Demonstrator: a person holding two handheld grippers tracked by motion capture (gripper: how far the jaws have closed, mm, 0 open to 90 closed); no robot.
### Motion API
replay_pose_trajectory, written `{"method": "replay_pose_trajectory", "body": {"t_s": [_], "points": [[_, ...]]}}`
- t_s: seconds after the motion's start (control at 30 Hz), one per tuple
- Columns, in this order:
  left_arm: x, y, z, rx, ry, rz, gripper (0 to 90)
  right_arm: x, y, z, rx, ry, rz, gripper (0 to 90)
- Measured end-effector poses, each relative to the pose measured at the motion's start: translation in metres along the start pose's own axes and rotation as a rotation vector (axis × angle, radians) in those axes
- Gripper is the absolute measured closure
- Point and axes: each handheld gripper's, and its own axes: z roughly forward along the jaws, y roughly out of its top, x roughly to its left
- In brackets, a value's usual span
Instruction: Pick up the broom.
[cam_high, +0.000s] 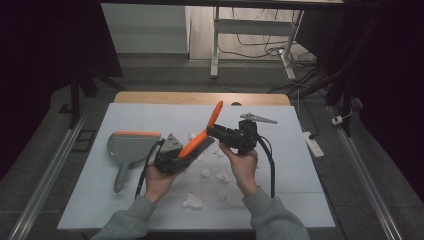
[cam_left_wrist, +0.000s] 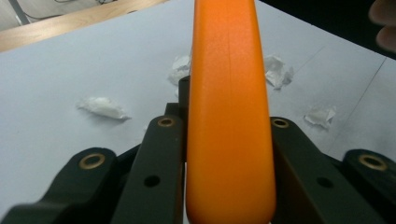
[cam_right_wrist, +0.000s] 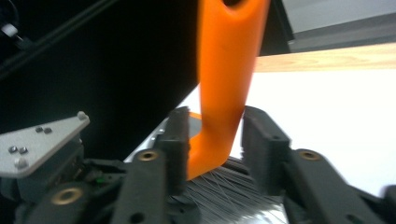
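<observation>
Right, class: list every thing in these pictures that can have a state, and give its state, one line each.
Orange brush: lifted off the table, tilted, held by both grippers.
Left gripper: jaws shut on the orange brush.
Right gripper: jaws around the brush near the bristles; contact unclear.
Grey dustpan: lying flat, untouched.
Paper scraps: crumpled, scattered on the white table.

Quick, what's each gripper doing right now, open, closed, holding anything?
Left gripper: closed on the orange brush.
Right gripper: jaws around the brush, a gap on one side; cannot tell if clamped.
</observation>
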Motion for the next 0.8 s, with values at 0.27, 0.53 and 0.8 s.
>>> {"method": "replay_pose_trajectory", "body": {"t_s": [0.27, 0.53, 0.8], "points": [[0.009, 0.000, -0.008, 0.028, -0.011, 0.022, 77.1, -0.002, 0.007, -0.016, 0.016, -0.020, -0.096, 46.3], [0.016, 0.003, -0.016, 0.093, -0.031, 0.076, 77.1, -0.003, 0.008, -0.020, 0.119, -0.006, -0.195, 41.4], [0.018, 0.008, -0.023, 0.155, -0.045, 0.125, 77.2, 0.011, 0.011, -0.025, 0.217, 0.006, -0.361, 37.4]]}}
